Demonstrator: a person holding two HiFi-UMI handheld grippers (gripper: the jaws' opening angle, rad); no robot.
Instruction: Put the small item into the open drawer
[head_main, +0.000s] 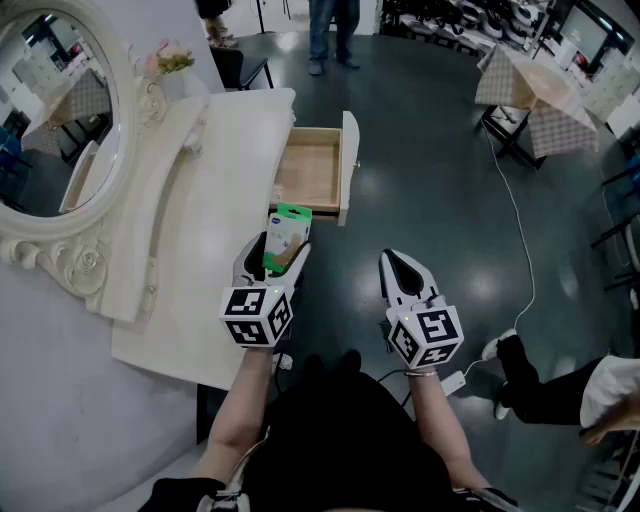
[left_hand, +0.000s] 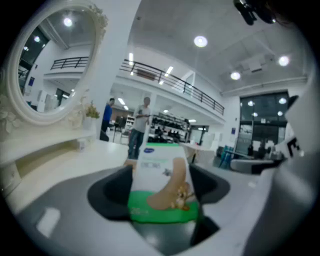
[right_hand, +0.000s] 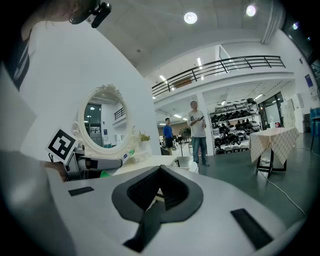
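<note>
A small white and green box (head_main: 285, 238) stands upright between the jaws of my left gripper (head_main: 277, 250), which is shut on it and holds it in the air by the front edge of the white dressing table (head_main: 215, 200). In the left gripper view the box (left_hand: 162, 182) fills the gap between the dark pads. Beyond it, the wooden drawer (head_main: 348, 165) is pulled open and looks empty. My right gripper (head_main: 403, 262) hangs over the dark floor to the right, its jaws shut on nothing (right_hand: 159, 172).
An oval mirror (head_main: 55, 110) in a carved white frame and a small flower pot (head_main: 170, 62) stand on the dressing table. A person (head_main: 330, 30) stands beyond the drawer. A cloth-covered table (head_main: 540, 100), a white cable (head_main: 515, 210) and another person's feet (head_main: 515, 365) are at the right.
</note>
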